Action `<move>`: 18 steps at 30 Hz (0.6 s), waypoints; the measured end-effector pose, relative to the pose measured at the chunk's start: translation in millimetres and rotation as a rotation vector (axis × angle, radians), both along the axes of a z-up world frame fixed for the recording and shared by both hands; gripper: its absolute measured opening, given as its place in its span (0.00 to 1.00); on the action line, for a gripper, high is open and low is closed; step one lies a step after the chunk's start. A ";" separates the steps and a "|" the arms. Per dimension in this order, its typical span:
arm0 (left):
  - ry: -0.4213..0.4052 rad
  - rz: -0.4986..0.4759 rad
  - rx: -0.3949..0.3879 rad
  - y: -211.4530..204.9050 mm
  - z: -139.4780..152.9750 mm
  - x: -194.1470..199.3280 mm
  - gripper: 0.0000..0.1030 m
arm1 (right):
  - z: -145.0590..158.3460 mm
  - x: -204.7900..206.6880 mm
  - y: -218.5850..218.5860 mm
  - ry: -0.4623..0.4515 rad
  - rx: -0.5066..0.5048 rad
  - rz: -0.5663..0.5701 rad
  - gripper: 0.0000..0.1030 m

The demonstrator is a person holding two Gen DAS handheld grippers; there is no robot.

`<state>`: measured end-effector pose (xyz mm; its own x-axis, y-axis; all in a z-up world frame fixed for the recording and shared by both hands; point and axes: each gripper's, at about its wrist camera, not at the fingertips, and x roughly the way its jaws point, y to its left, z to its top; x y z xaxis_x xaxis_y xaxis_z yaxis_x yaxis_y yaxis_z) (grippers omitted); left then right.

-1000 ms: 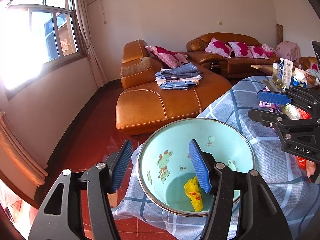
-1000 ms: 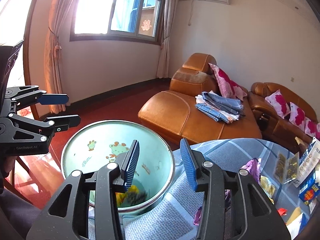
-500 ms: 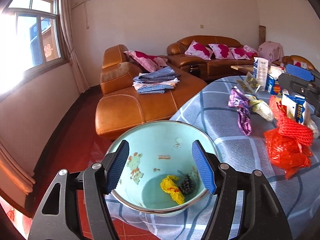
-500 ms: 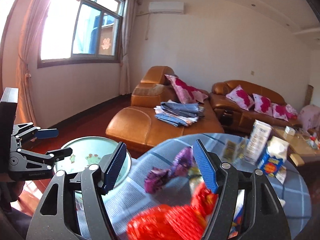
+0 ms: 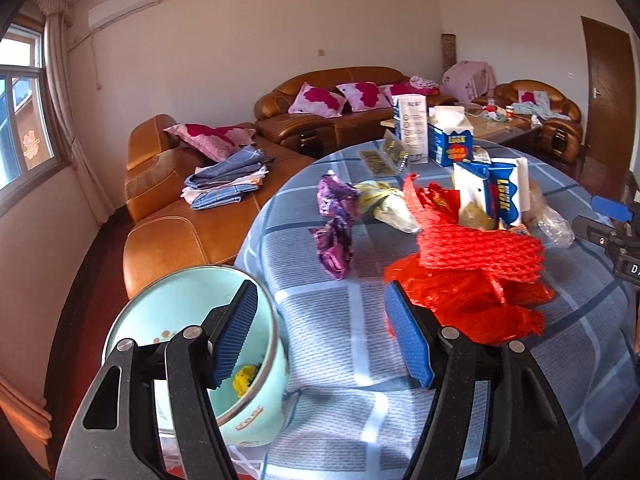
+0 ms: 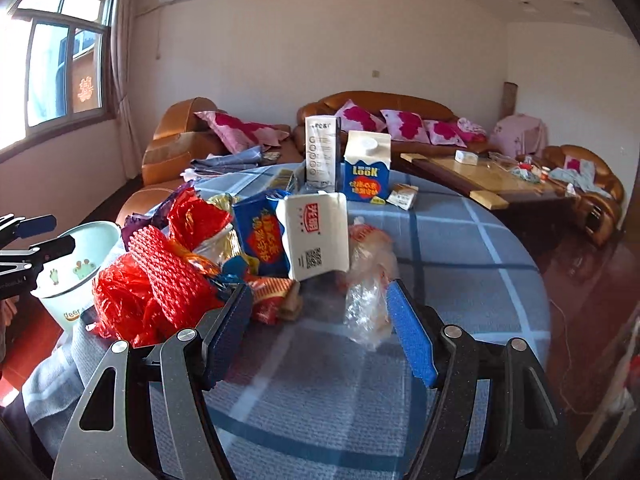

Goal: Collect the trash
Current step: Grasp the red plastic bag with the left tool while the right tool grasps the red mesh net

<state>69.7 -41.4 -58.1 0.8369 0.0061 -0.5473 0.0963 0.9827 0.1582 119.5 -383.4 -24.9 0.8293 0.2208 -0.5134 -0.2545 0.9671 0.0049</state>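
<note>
Both grippers empty, jaws wide apart. Left gripper (image 5: 322,334) held low over the near edge of the round desk with blue checked cloth (image 5: 580,344), just right of the pale green enamel bin with cartoon animals (image 5: 256,420); yellow and dark scraps already in its bottom. Right gripper (image 6: 318,330) aimed at the trash heap in mid-desk.

Remaining trash:
- red foam fruit net on red plastic bag (image 5: 476,264), nearest the bin
- crumpled clear plastic bag (image 6: 366,300), directly ahead of the right jaws
- purple crinkled wrapper (image 5: 334,224)
- white carton with red label (image 6: 316,236), upright behind the clear bag

Likely step: reach and pick the next piece. Recommended: centre the jaws around a bunched part of the soft film, not a loose flap; descend close to the cloth without pinching it; close fully before lifting. Avoid knocking the upright carton. Release only once above the bin opening.
</note>
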 end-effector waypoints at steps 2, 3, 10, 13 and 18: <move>0.003 -0.034 -0.001 -12.4 -2.8 1.8 0.63 | -3.9 -2.2 -2.0 0.006 0.017 -0.009 0.67; 0.010 -0.048 0.004 -19.2 -5.2 3.6 0.63 | -6.1 -3.7 -2.1 0.008 0.023 -0.010 0.68; 0.060 -0.117 0.016 -46.1 -26.8 15.1 0.63 | -14.8 -10.3 6.7 -0.009 0.024 0.010 0.69; 0.097 -0.149 -0.002 -50.6 -35.9 18.9 0.51 | -16.9 -10.2 5.3 -0.006 0.027 0.006 0.69; 0.130 -0.206 -0.025 -55.6 -42.2 18.8 0.11 | -17.4 -6.8 -1.0 0.002 0.042 -0.016 0.69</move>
